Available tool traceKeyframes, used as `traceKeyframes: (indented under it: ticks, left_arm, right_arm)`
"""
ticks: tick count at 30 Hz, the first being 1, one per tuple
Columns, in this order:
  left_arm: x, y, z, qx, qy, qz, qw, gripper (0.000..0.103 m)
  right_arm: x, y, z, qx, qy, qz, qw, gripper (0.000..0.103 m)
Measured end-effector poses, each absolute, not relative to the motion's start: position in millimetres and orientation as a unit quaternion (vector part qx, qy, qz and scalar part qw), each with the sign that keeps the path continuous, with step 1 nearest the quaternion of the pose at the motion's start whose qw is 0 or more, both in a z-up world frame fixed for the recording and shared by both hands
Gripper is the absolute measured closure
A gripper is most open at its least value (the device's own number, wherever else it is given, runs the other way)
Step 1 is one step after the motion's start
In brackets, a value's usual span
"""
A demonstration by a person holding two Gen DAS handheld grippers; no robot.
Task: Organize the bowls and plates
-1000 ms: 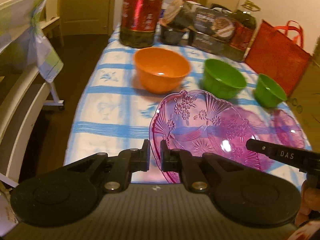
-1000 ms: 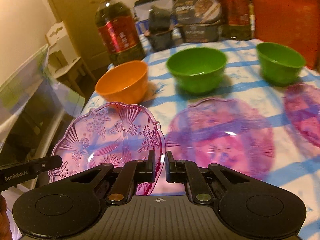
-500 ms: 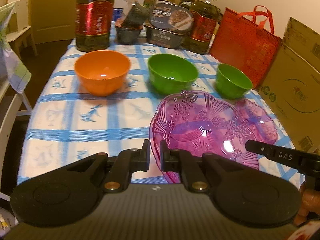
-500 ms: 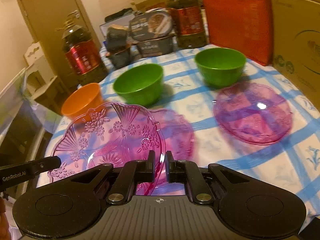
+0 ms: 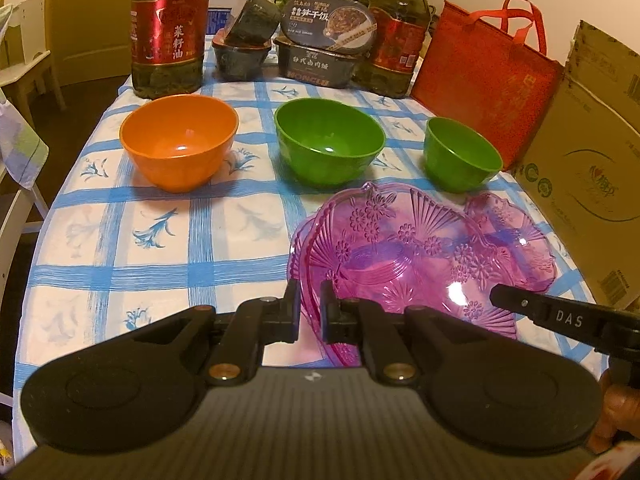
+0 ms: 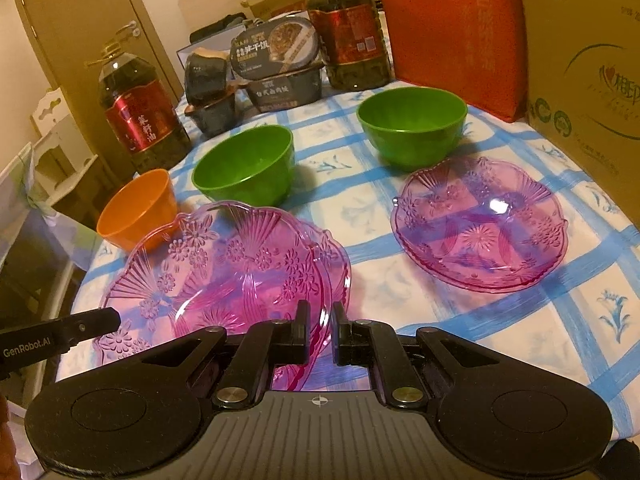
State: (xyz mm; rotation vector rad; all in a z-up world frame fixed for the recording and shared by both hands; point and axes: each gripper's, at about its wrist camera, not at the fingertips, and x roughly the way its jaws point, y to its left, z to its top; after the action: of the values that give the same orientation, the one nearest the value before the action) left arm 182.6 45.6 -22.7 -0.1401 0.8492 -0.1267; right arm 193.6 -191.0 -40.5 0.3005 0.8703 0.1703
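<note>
Both grippers hold one clear pink glass plate [image 5: 400, 256] by opposite rims. My left gripper [image 5: 310, 312] is shut on its left rim. My right gripper [image 6: 320, 332] is shut on its right rim, where the plate [image 6: 224, 276] lies over a second pink plate [image 6: 338, 260] on the table. A third pink plate [image 6: 480, 232] lies alone to the right. An orange bowl [image 5: 180, 140], a large green bowl [image 5: 328, 140] and a smaller green bowl [image 5: 460, 152] stand in a row behind.
Two oil bottles [image 5: 168, 28] [image 5: 396, 48], stacked food boxes [image 5: 320, 40], a red bag [image 5: 484, 80] and a cardboard box [image 5: 588, 160] line the table's back and right. The checked tablecloth [image 5: 140, 240] ends at the left, with chairs beside it.
Both grippers have carried the held plate rightward and down onto the second pink plate. The view has swung so the third plate and the cardboard box show.
</note>
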Motion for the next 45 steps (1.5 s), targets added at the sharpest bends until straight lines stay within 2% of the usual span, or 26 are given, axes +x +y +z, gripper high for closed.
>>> traceKeyframes:
  ticks: [33, 34, 35, 36, 37, 39, 45]
  left_arm:
    - [238.0, 35.4, -79.0, -0.048, 0.431, -0.052, 0.900, 0.092]
    - [238.0, 35.8, -79.1, -0.048, 0.428, -0.046, 0.901, 0.081]
    - [237.6, 35.9, -79.1, -0.049, 0.427, -0.042, 0.902, 0.075]
    - [236.8, 37.0, -78.8, -0.052, 0.425, -0.039, 0.903, 0.071]
    - [235.8, 38.0, -78.1, -0.055, 0.423, -0.036, 0.904, 0.071]
    - [232.8, 39.4, -75.8, -0.058, 0.421, -0.033, 0.905, 0.071]
    - [213.1, 38.5, -63.5, -0.074, 0.414, -0.030, 0.907, 0.071]
  right_arm:
    - [253.1, -188.2, -93.9, 0.101, 0.431, 0.077, 0.893, 0.093]
    - [253.5, -188.7, -94.7, 0.102, 0.431, 0.079, 0.893, 0.089]
    - [253.2, -190.2, -95.2, 0.105, 0.429, 0.077, 0.894, 0.086]
    - [252.4, -192.5, -95.0, 0.111, 0.426, 0.075, 0.895, 0.072]
    - [251.0, -194.7, -94.3, 0.118, 0.423, 0.075, 0.895, 0.058]
    - [248.1, -199.6, -92.2, 0.127, 0.418, 0.072, 0.896, 0.055]
    - [233.3, -209.0, -80.0, 0.138, 0.414, 0.068, 0.897, 0.054]
